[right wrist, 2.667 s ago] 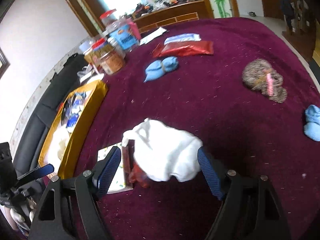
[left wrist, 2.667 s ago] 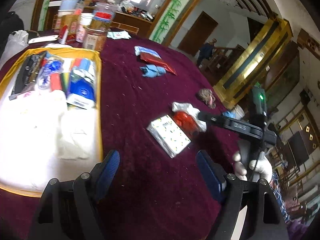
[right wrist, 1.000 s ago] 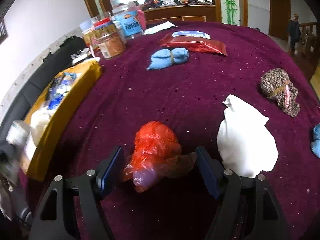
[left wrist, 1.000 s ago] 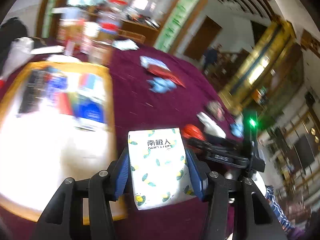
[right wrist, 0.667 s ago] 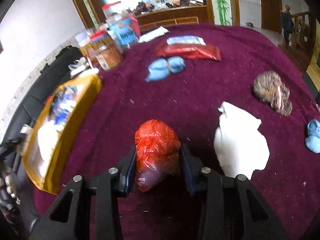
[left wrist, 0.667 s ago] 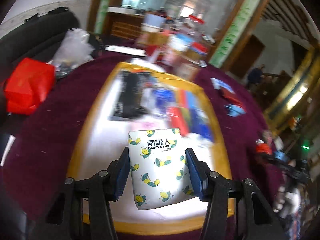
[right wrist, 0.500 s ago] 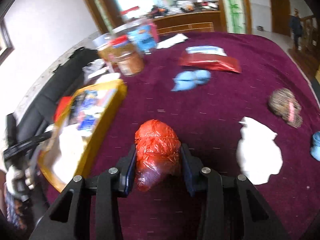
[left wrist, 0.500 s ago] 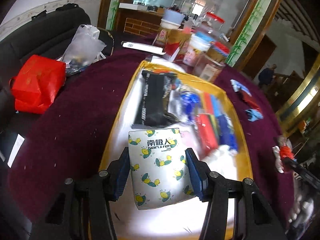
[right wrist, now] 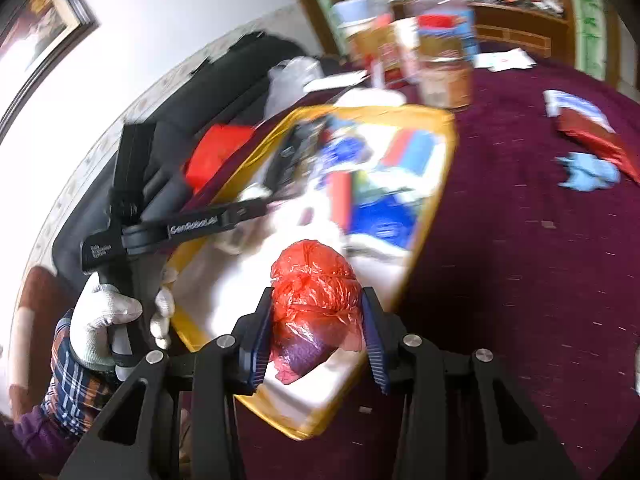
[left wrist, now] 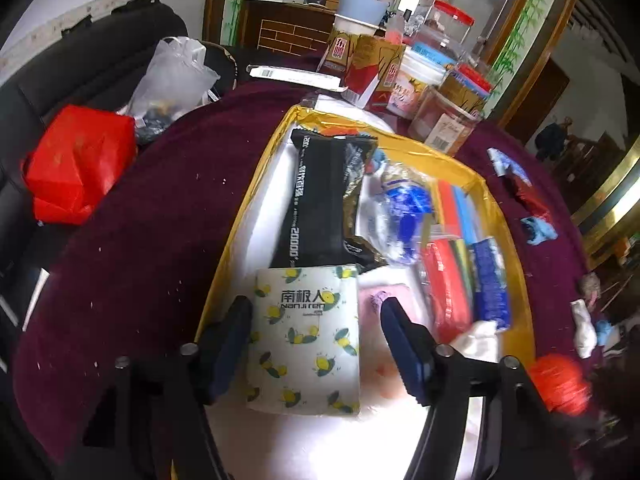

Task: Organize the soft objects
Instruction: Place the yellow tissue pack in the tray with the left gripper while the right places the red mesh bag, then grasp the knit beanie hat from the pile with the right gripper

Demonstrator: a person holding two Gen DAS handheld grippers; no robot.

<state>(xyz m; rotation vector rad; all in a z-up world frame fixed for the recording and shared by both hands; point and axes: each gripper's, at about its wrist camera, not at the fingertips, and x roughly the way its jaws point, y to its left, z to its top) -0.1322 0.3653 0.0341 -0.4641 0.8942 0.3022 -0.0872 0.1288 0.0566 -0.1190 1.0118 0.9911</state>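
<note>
**Left wrist view: pack lies in the tray, my tongs spread**

My left tongs (left wrist: 316,344) have just been opening; the tissue pack (left wrist: 306,340) lies between them in the yellow tray (left wrist: 400,138), its right side clear of the pad. At 12 o'clock a black pouch (left wrist: 316,200) crowds it; jars (left wrist: 444,120) stand beyond. My right tongs (right wrist: 316,340) pinch the red bag (right wrist: 316,296) over the tray's near corner.

Lemon-print tissue pack (left wrist: 306,336) flat in tray; red bag (right wrist: 316,292) clamped.
</note>
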